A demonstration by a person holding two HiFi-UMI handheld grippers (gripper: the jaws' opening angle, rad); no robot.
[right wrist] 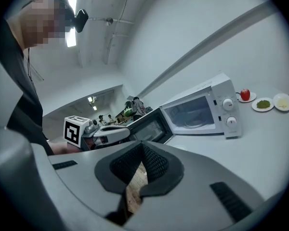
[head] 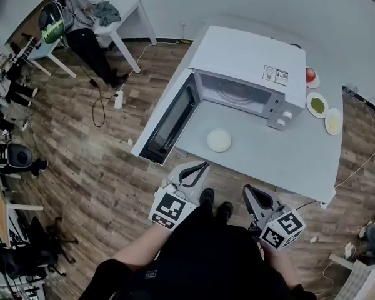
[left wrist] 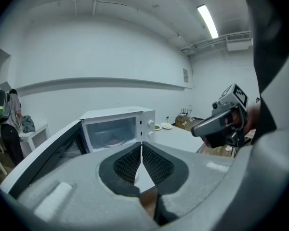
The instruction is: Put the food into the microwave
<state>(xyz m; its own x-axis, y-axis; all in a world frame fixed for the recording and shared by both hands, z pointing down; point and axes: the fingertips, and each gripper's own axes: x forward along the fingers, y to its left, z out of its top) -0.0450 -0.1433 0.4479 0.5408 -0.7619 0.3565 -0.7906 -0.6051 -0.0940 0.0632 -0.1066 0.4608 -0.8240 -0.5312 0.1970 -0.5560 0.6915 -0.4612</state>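
Food for this task, as I judge it, is the round white dish (head: 219, 140) on the counter (head: 300, 161), just ahead of both grippers and directly in front of the microwave (head: 250, 58). The microwave's door (head: 169, 117) hangs open to the left of the left gripper's line.

The left gripper (head: 200, 165) has its jaws pressed together with nothing between them. The dish lies ahead of it and a little to its right. The right gripper (head: 253, 195) is likewise closed and empty, held back off the counter's near edge. For it the dish lies ahead and to the left.

The left gripper is the nearer of the two. The dish is round, so it has no long axis to line up with, and any side of the rim would serve. The cavity (head: 237, 92) lies straight beyond the dish from the grippers. Once the dish is gripped, a push forward looks enough.

An apple (head: 310, 75) and two small plates (head: 317, 105) sit well to the right of the right gripper, past the microwave.
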